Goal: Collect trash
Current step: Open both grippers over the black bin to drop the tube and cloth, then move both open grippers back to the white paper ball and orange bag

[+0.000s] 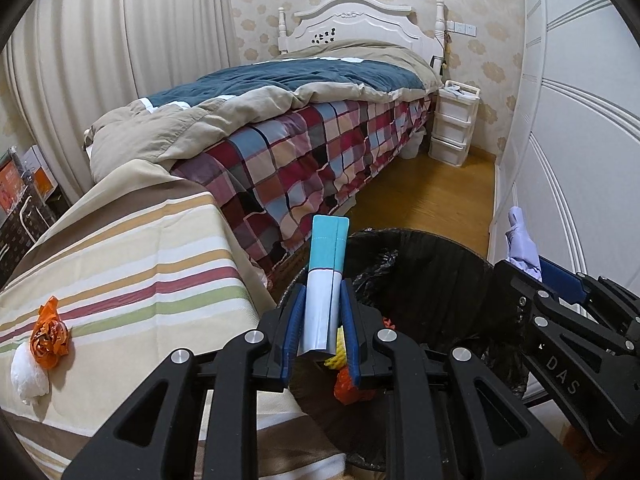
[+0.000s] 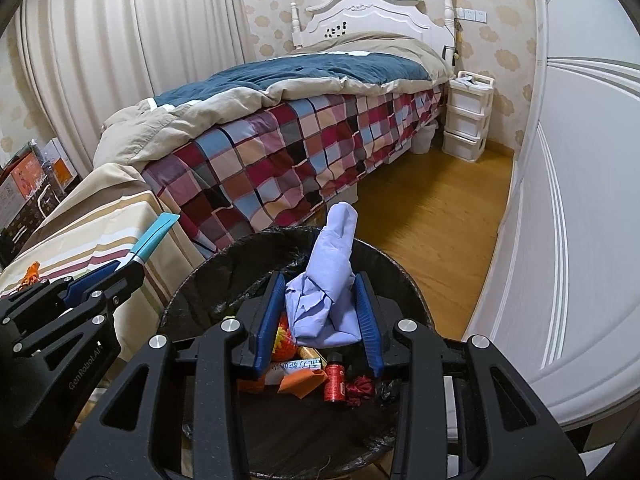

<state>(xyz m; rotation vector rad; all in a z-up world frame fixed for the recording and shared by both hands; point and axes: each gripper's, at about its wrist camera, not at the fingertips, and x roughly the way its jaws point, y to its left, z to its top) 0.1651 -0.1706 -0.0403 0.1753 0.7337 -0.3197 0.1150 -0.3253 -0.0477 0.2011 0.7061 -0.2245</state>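
My left gripper (image 1: 320, 300) is shut on a teal-and-white tube (image 1: 326, 276) and holds it upright over the left rim of the black-lined trash bin (image 1: 436, 256). My right gripper (image 2: 320, 292) is shut on a crumpled pale purple paper (image 2: 330, 276) above the bin (image 2: 384, 264). The bin holds a red bottle (image 2: 335, 382), orange scraps (image 2: 302, 384) and other trash. On the striped cloth (image 1: 132, 256) lie an orange wrapper (image 1: 50, 334) and a white wad (image 1: 28, 372). The left gripper with the tube (image 2: 154, 236) shows at the left of the right wrist view.
A bed with a checked cover (image 1: 304, 152) stands behind the bin. A white drawer unit (image 1: 454, 120) stands by the headboard. White wardrobe doors (image 1: 580, 140) run along the right. Boxes (image 1: 24, 188) are stacked at far left. Wood floor (image 1: 432, 196) lies between the bed and the wardrobe.
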